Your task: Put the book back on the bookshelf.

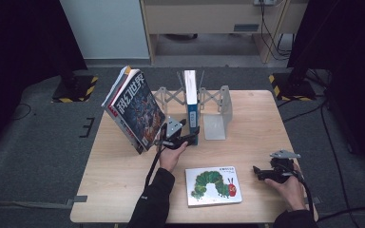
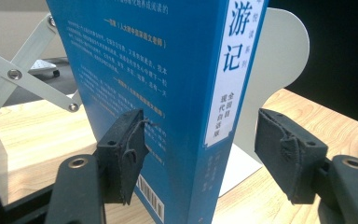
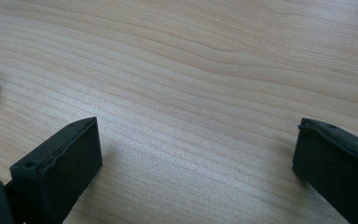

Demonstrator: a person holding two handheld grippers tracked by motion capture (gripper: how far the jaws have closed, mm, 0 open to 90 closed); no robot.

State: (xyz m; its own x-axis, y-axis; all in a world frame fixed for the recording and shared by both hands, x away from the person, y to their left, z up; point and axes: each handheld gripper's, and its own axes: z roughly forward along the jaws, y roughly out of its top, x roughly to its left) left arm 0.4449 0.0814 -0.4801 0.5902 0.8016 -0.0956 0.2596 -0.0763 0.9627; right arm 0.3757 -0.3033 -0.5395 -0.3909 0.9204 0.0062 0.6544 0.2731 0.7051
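Observation:
A tall blue book (image 1: 190, 95) stands upright in the white expanding book rack (image 1: 217, 114) at the back of the table. My left gripper (image 1: 190, 137) is at its lower end. In the left gripper view the blue book (image 2: 182, 93) stands between the jaws. The left pad (image 2: 123, 154) lies close against the cover and the right pad (image 2: 286, 154) stands off the spine, so the gripper (image 2: 200, 144) is open. My right gripper (image 1: 260, 173) rests low over the front right of the table, open (image 3: 196, 158) over bare wood.
A large magazine (image 1: 135, 111) leans tilted at the rack's left end, close to the left hand. A white picture book with a green caterpillar (image 1: 213, 185) lies flat near the front edge. The white bookend (image 2: 275, 70) stands just behind the blue book.

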